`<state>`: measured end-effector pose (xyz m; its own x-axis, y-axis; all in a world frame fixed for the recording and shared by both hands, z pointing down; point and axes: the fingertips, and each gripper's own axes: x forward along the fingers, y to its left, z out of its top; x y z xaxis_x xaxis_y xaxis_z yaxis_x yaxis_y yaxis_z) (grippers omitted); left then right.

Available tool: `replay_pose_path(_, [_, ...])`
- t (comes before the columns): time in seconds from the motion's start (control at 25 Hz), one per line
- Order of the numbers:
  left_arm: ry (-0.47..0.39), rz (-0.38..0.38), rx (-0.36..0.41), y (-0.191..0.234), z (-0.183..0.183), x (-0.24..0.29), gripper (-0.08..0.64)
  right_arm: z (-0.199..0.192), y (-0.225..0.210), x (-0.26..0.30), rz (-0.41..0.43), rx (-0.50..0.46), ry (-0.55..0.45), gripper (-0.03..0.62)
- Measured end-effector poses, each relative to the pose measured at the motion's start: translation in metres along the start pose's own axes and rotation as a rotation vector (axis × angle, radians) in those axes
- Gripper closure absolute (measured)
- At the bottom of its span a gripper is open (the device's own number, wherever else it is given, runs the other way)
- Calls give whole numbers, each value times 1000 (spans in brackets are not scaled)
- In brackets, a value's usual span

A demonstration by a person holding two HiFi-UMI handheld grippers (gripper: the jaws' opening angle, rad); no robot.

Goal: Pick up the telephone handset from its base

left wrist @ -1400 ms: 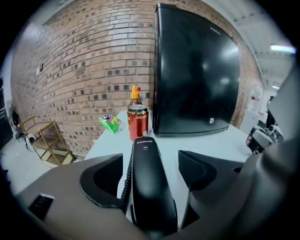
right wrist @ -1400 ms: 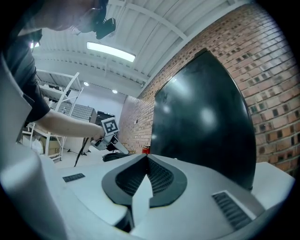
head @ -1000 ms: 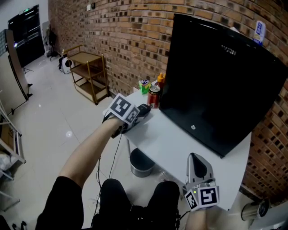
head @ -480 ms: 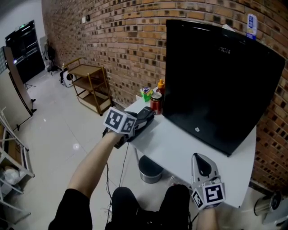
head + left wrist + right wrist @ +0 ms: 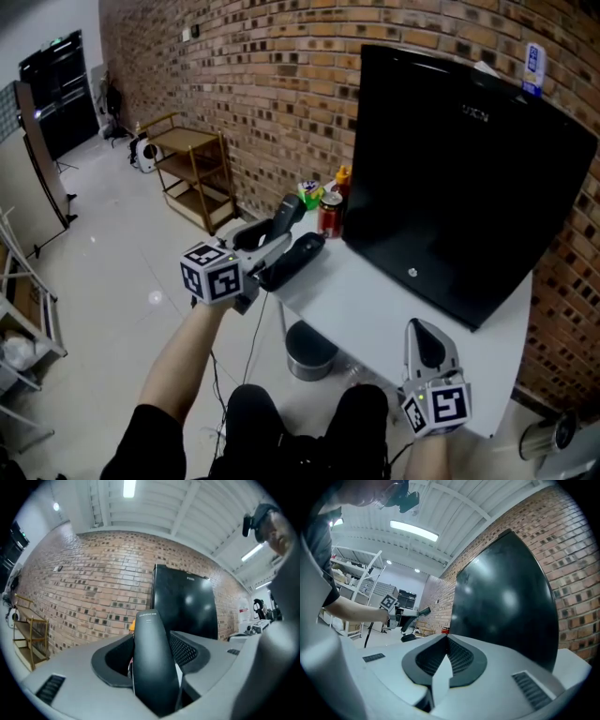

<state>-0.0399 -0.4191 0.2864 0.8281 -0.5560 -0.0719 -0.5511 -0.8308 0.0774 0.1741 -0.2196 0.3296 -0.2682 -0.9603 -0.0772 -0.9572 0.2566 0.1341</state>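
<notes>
- We see the telephone handset (image 5: 280, 216), a slim, dark bar with rounded ends and small pale print near its far end. It is clamped between the jaws of the left hand-held gripper (image 5: 267, 246), which have just been closing on it.
- It hangs in the air, clear of its base, with the far end tilted upward.
- The base (image 5: 296, 257) is dark and elongated. We find it lying empty near the left corner of the white table (image 5: 375, 300), just below and beside the handset.

A black monitor (image 5: 459, 178) stands on the white table (image 5: 375, 309). Left of the monitor are a red can (image 5: 329, 214) and the telephone base (image 5: 292, 260) (at the table's corner).
</notes>
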Motion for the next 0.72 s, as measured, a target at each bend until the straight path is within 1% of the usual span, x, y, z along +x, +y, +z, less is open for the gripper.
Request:
replay_pose_path(0.16, [-160, -113, -46, -13, 26, -24, 308, 2, -10, -7, -27, -4, -3, 583])
replay_pose_path(0.24, [-207, -141, -61, -15, 32, -35, 308, 2, -13, -10, -40, -5, -2, 583])
replay_pose_path(0.48, [-282, -160, -120, -14, 29, -58, 309, 3, -9, -12, -47, -13, 4, 583])
replay_pose_path(0.72, [-312, -167, -126, -17, 28, -66, 310, 6, -9, -8, -27, -17, -8, 583])
